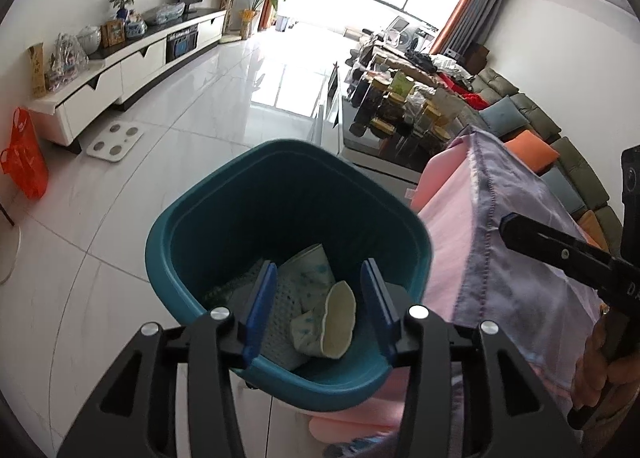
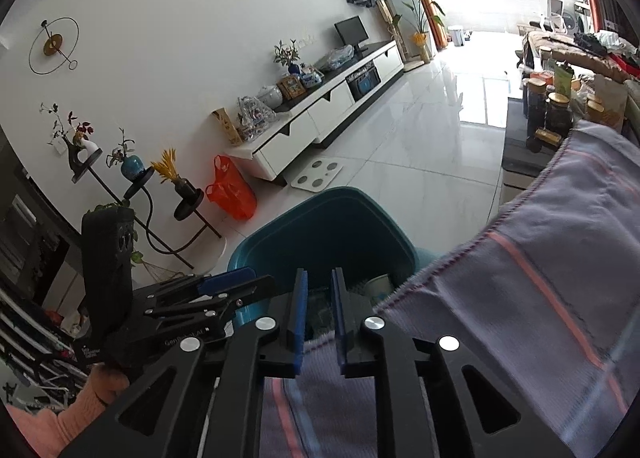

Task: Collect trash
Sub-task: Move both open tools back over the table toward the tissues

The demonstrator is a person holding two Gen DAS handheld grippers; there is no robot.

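A teal trash bin (image 1: 192, 225) stands on the floor beside a cloth-covered table. Inside lie a crushed paper cup (image 1: 324, 322), another cup (image 1: 310, 266) and a white mesh piece (image 1: 280, 310). My left gripper (image 1: 318, 278) is open and empty, its blue pads over the bin's near rim. In the right wrist view the bin (image 2: 320, 225) shows ahead with a cup (image 2: 378, 288) inside. My right gripper (image 2: 320, 290) has its jaws apart with a narrow gap, empty, above the table's edge. The left gripper (image 2: 224, 290) shows at its left.
A purple striped cloth (image 2: 540, 278) over a pink cover (image 1: 444, 201) drapes the table at right. An orange plastic bag (image 2: 230, 189) and a white scale (image 2: 318, 173) lie on the tiled floor by the TV cabinet (image 2: 320, 109). Plant stands (image 2: 140, 177) are at left.
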